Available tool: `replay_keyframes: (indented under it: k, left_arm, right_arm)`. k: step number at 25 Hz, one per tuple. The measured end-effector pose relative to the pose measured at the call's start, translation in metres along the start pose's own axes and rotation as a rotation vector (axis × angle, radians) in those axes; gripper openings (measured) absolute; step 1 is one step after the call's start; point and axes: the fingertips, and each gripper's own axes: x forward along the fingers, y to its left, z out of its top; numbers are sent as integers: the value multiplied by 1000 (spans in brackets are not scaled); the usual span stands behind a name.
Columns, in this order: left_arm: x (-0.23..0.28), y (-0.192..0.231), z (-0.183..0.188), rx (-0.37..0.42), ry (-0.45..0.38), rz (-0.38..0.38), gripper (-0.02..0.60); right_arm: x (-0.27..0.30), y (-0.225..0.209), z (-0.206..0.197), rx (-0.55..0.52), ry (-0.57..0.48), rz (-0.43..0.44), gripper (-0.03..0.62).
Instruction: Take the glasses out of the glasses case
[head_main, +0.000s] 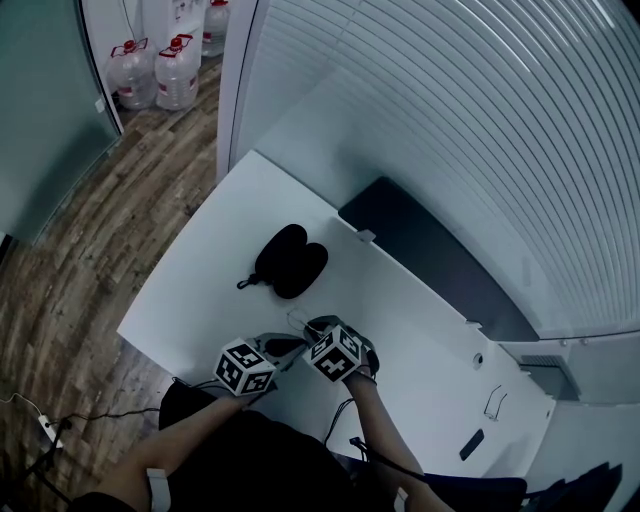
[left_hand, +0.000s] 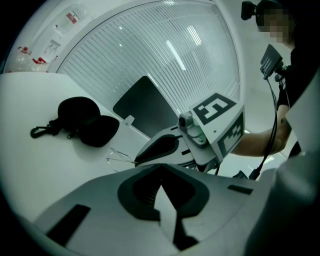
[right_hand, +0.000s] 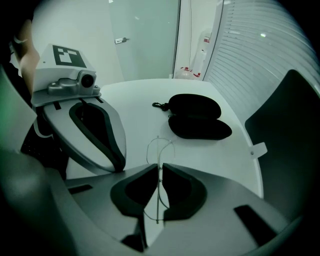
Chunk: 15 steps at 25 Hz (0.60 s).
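Right gripper (right_hand: 159, 169) clamps wire glasses (right_hand: 157, 150), unclear from head view.

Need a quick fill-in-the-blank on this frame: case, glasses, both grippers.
1. The glasses case lies ____ on the white table.
2. The right gripper is shut on the thin wire-framed ____, which are out of the case.
3. The left gripper has its jaws ____, with nothing between them.

Missing words: open; glasses; shut
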Motion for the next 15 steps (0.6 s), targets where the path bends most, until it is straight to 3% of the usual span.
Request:
replay_keyframes:
  k: [15]
  left_arm:
    - [2,11,-12,-48,31,30,6]
  right_arm:
    - [17,4,-4,13,7,33,38]
